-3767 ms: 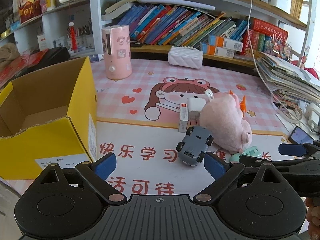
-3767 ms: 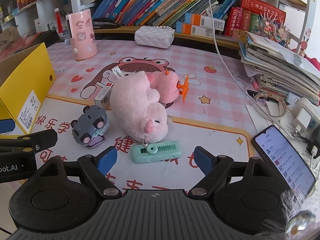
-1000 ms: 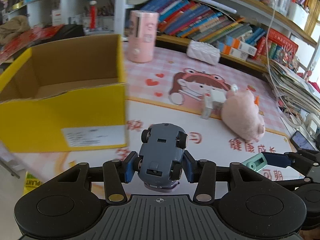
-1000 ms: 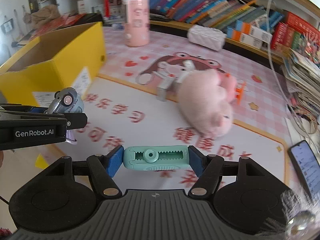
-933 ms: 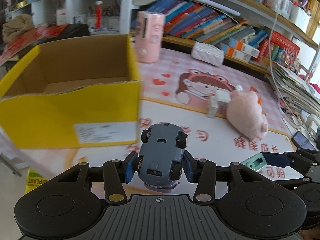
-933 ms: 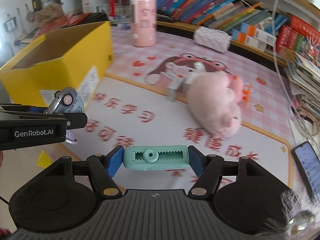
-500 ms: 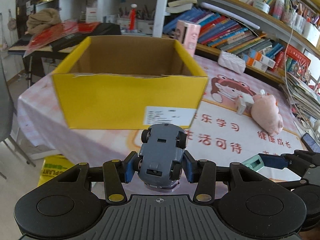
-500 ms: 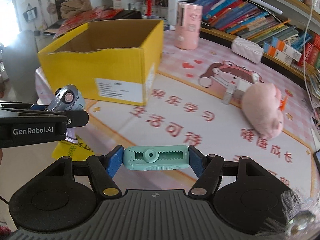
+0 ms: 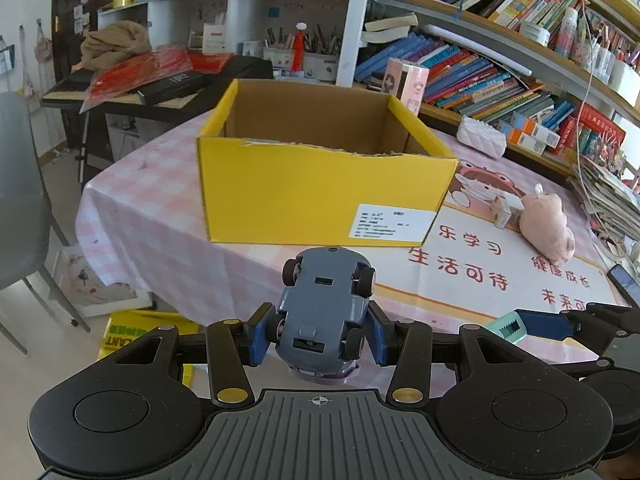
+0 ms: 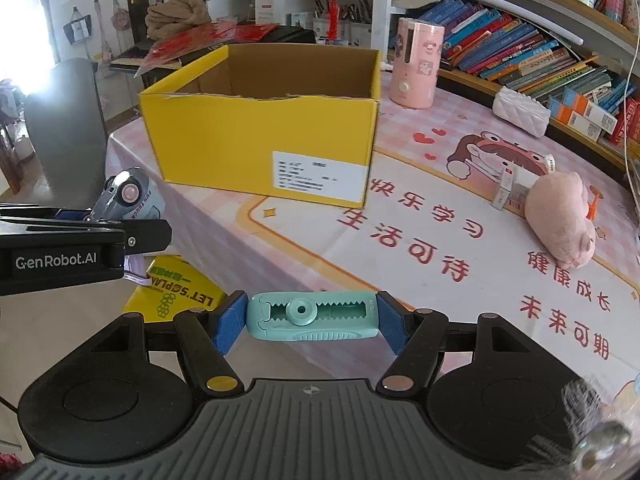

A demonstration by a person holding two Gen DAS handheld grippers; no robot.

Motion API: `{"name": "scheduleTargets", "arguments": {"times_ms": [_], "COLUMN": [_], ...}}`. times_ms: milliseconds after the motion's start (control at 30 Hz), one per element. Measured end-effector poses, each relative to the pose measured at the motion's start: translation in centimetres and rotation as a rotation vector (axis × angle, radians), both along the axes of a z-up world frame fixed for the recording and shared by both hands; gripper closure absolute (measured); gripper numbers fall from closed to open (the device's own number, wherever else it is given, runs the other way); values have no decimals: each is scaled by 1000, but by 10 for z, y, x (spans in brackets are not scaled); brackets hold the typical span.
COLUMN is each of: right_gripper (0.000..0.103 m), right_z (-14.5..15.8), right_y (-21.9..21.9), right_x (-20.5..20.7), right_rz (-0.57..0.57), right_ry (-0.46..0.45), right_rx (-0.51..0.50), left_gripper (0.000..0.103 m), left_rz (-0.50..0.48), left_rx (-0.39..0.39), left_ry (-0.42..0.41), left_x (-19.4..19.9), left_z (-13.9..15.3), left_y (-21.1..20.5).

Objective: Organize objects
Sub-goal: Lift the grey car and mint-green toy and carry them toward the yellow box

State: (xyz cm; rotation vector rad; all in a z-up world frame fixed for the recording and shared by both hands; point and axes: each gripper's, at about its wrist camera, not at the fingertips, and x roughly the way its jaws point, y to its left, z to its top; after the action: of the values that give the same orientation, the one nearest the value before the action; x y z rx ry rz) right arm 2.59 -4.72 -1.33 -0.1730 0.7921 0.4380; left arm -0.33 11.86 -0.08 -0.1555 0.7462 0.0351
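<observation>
The yellow box (image 9: 320,200) looks empty from here; your left gripper (image 9: 320,338) clamps the toy car (image 9: 324,312), your right gripper (image 10: 312,318) the green clip (image 10: 312,316), pig (image 10: 560,220) left.

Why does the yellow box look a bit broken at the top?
The yellow box has a ragged, torn top edge along its near wall, as if a flap was ripped off. Also, the pink plush pig lies tipped on its side on the table.
</observation>
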Motion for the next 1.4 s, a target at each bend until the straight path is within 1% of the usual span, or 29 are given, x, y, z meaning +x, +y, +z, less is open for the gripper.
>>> {"name": "scheduleTargets", "arguments": {"times_ms": [467,800,1067,1400], "right_gripper": [36,36,36,36], "right_z": [2,17,39,69], "right_y": [30,42,44,51], "right_x": [-18,-14,12,72], "right_rz": [8,-2,-14,12], "right_ry": [-27,-75,-136,-226], "right_rx": [5,13,35,72], "left_gripper": [57,57,57,57], "left_rz": [-3,-13,-18,1], "left_rx": [13,21,24,42], "left_ry": [-43,-126,-186,-236], "left_x": [-18,-13,14,62], "left_z": [6,27,45,61], "left_y": [25,33,37,38]}}
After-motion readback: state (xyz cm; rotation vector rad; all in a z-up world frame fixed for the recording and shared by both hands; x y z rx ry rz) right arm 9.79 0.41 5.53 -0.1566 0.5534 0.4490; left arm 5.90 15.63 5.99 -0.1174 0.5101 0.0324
